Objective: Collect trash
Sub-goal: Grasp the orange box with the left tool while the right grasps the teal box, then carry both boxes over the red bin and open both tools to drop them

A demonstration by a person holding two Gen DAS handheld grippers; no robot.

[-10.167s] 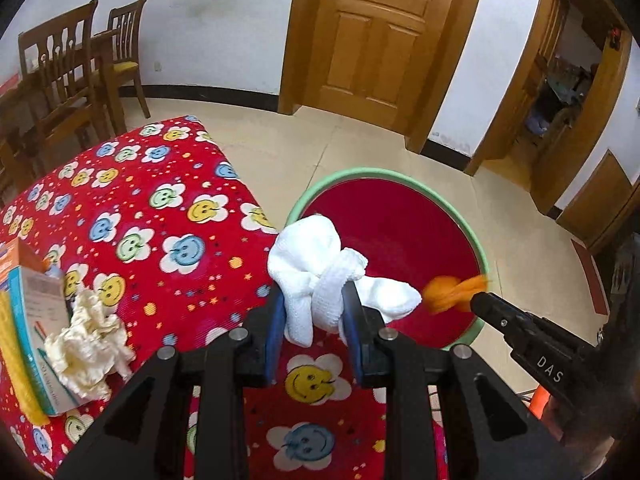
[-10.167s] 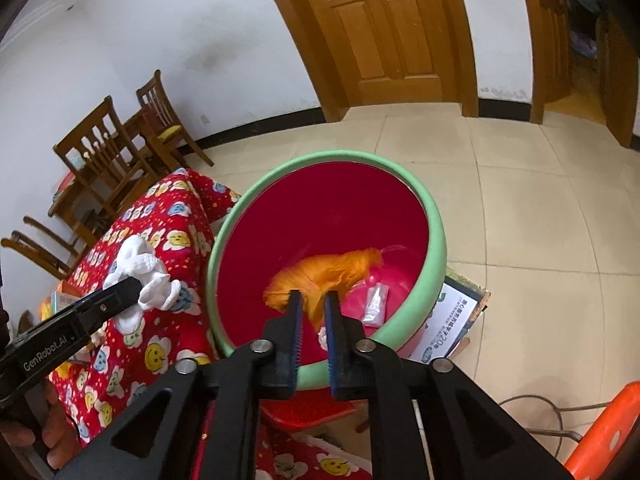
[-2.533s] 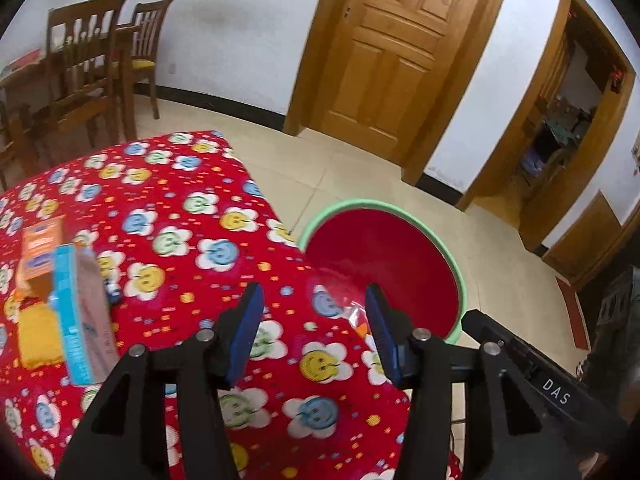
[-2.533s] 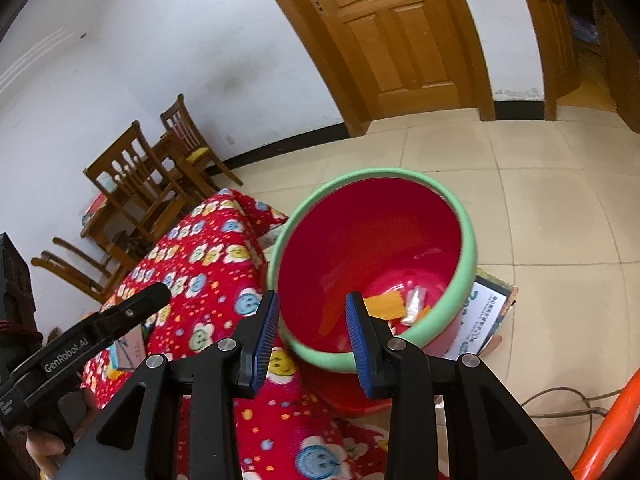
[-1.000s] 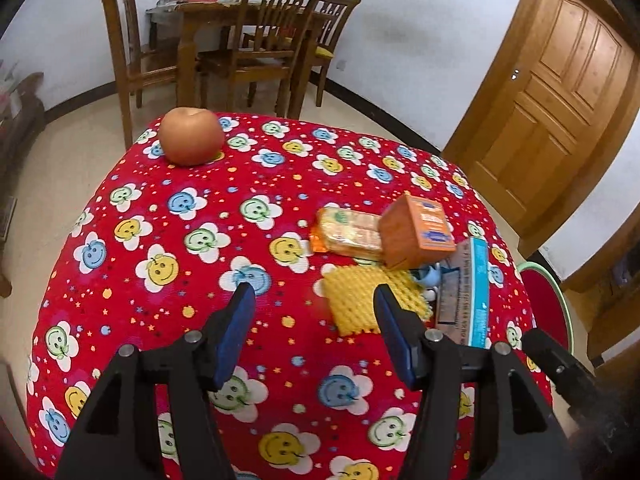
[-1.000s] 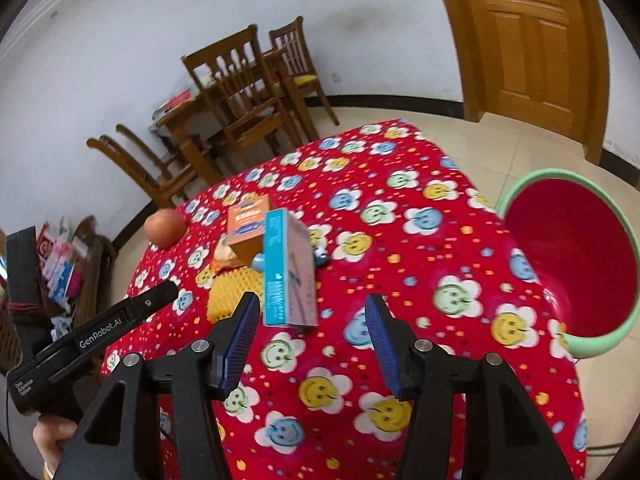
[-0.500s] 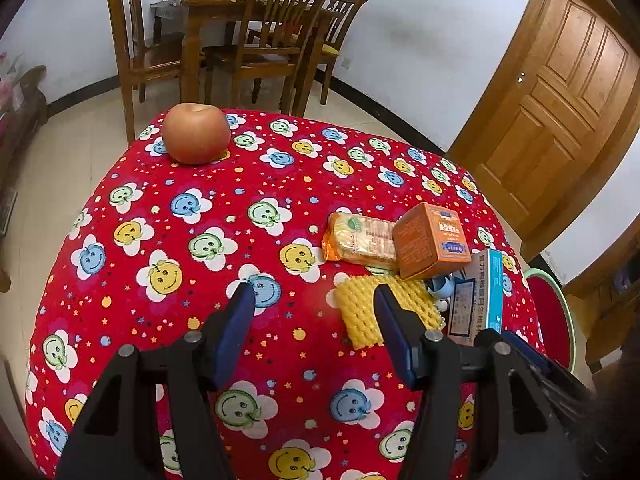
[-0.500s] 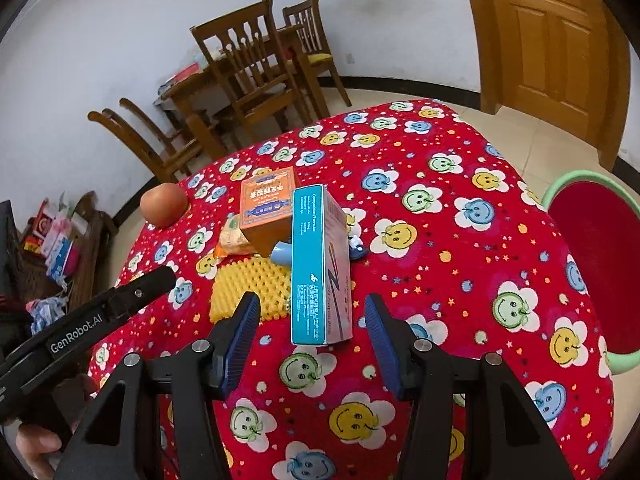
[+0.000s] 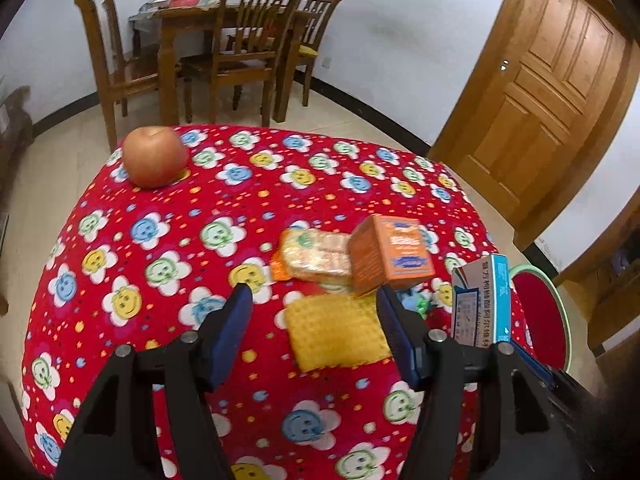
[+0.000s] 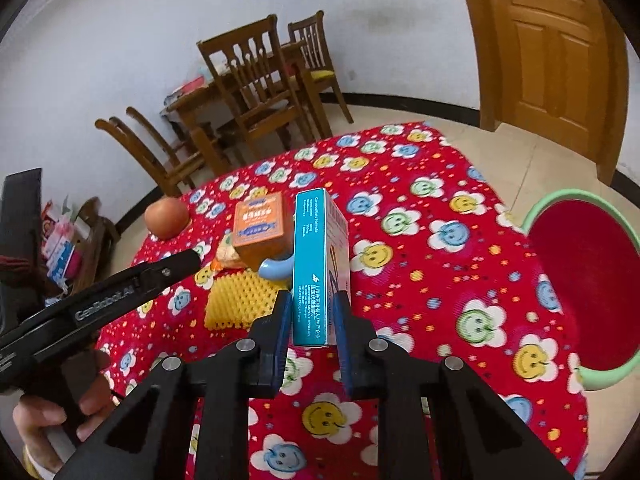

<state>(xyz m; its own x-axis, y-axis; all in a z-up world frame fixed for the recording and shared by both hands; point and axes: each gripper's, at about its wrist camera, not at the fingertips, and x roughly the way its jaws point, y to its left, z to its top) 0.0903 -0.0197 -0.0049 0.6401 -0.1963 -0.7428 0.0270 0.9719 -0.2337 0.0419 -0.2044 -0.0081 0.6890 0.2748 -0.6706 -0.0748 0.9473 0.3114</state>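
Note:
A tall teal and white box [image 10: 318,264] stands on the red smiley tablecloth [image 10: 420,256]; my right gripper [image 10: 310,312] is shut on its lower end. The box also shows in the left wrist view [image 9: 482,304]. My left gripper [image 9: 314,316] is open above a yellow foam net [image 9: 336,332], which also shows in the right wrist view [image 10: 236,296]. Behind it lie an orange box [image 9: 390,258] and a snack packet [image 9: 312,256]. The green-rimmed red bin [image 10: 580,292] stands off the table's right edge.
An apple [image 9: 154,156] sits at the table's far left corner. A small blue object [image 10: 274,268] lies between the boxes. A wooden dining table with chairs [image 9: 224,52] stands behind, and a wooden door [image 9: 548,92] at the back right.
My right gripper has moved forward and closed on the teal box. My left gripper has come closer to the yellow foam net and stays open.

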